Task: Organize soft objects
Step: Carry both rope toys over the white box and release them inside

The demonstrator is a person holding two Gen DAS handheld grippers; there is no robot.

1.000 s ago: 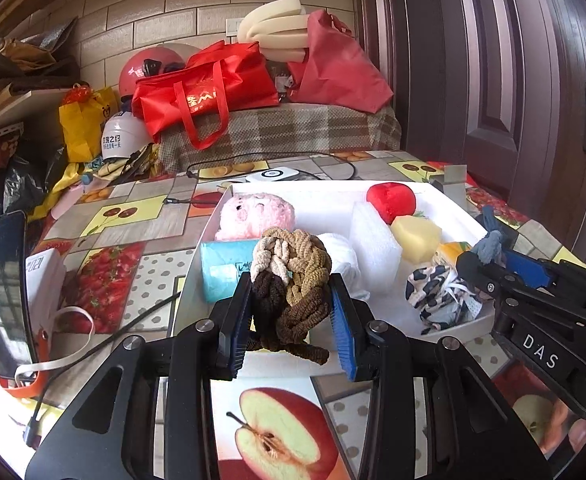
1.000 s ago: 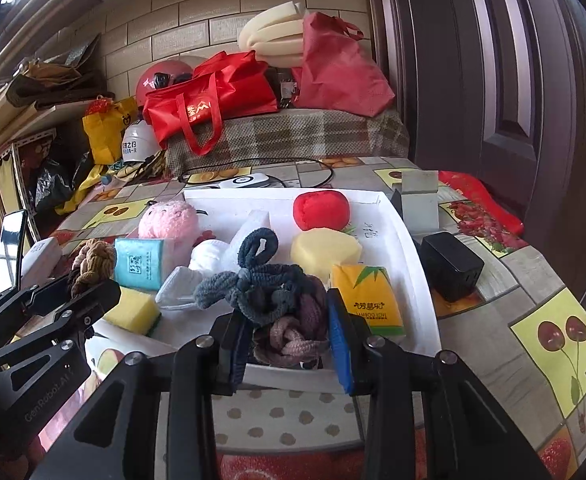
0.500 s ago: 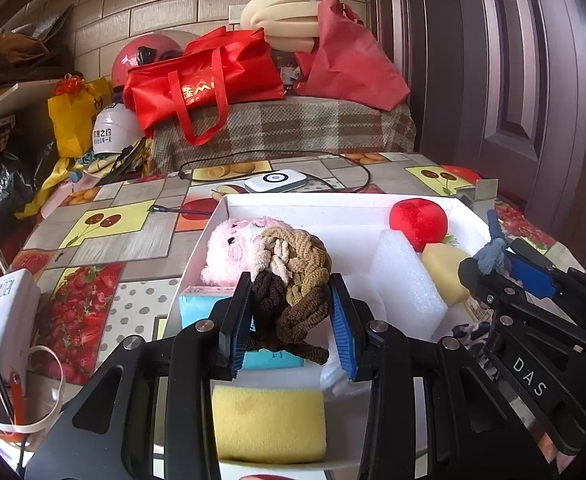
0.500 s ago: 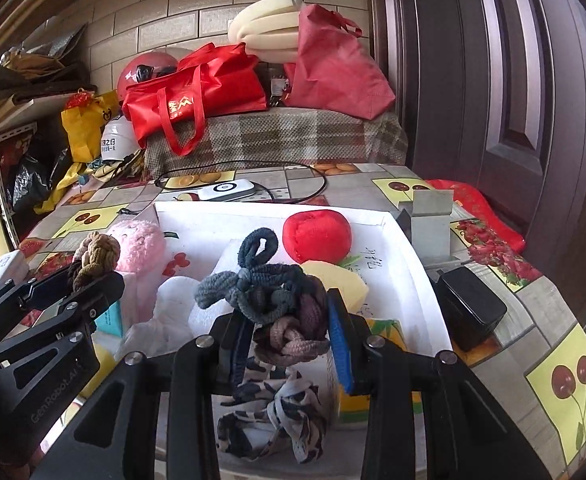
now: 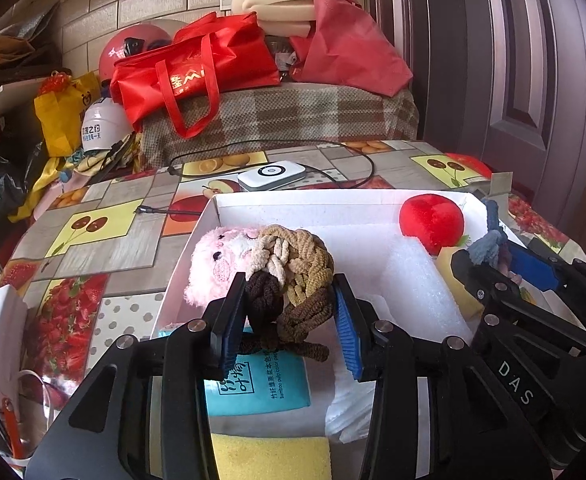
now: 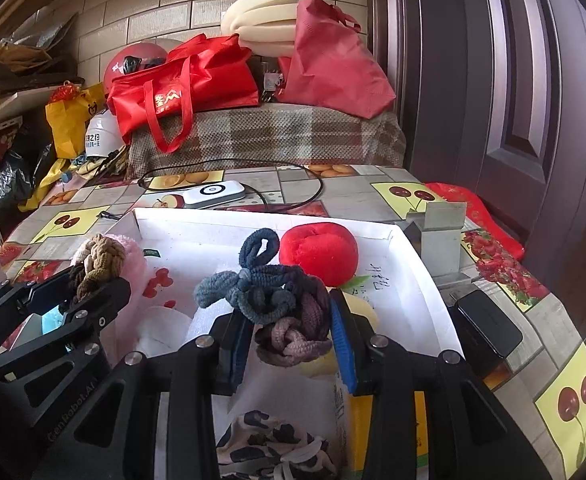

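Over the white box [image 5: 213,216], our left gripper [image 5: 289,316] clamps the brown braid [image 5: 293,276]; right gripper [image 6: 289,328] clamps the blue-mauve braid [image 6: 277,300]. Loose loops at 6 o'clock may, probably, snag on release.

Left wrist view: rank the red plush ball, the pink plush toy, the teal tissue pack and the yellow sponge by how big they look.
1. yellow sponge, nearest the camera and cut off by the frame, so unsure
2. teal tissue pack, partly hidden by the left gripper
3. pink plush toy, partly hidden; close to the pack
4. red plush ball
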